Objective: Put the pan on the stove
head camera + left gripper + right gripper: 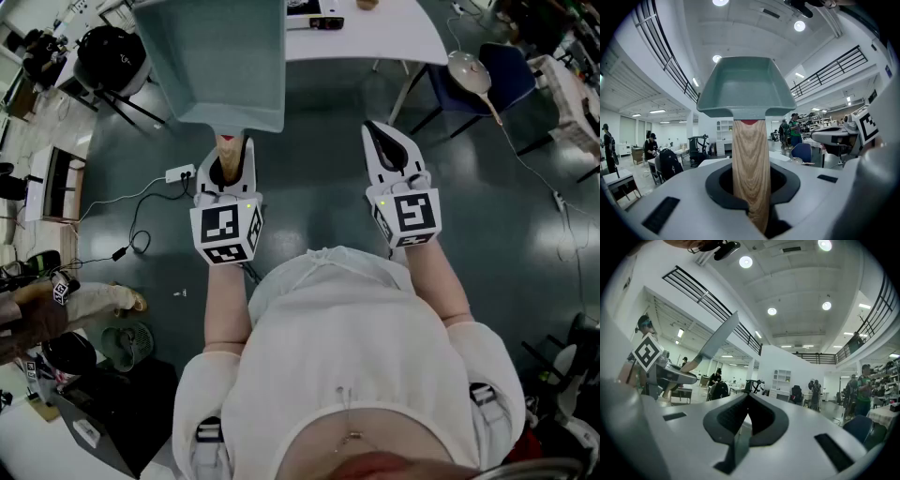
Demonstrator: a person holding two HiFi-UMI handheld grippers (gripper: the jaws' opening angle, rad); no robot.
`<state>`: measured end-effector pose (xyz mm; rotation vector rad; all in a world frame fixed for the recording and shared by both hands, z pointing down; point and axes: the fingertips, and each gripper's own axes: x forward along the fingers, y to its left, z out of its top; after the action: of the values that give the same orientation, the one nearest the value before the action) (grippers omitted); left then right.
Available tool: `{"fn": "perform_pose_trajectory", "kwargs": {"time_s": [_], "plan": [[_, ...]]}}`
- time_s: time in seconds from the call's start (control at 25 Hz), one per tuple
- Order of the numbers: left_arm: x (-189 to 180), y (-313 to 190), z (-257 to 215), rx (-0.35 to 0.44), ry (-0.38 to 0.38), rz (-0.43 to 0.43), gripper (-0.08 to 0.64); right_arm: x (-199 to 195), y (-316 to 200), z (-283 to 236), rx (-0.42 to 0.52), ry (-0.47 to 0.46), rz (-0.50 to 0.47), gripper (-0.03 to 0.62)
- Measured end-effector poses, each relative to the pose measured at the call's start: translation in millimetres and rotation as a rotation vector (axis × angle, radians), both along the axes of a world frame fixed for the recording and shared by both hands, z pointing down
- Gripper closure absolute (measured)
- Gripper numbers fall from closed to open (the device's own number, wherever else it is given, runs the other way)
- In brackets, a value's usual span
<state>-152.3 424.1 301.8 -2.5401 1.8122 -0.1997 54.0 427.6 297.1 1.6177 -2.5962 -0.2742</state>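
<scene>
A grey-green square pan with a wooden handle is held up in the air, well above the floor. My left gripper is shut on that handle, with the pan above its jaws. In the left gripper view the handle rises straight out of the jaws to the pan, seen from below. My right gripper is raised beside it on the right, shut and with nothing in it; its jaws meet at the tip. From there the pan shows edge-on at the left. No stove is in view.
A white table stands ahead, with a blue chair to its right. A power strip with cables lies on the grey floor. At the left are a black bag and desks. People stand far off in the hall.
</scene>
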Motion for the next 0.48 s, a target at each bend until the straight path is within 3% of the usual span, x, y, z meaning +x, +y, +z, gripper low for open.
{"fn": "perform_pose_trajectory", "kwargs": {"time_s": [0.48], "plan": [[-8,-14,4,-0.008,-0.001,0.013,0.486,-7,-15,5,-0.019,-0.018,0.026,0.589]]}}
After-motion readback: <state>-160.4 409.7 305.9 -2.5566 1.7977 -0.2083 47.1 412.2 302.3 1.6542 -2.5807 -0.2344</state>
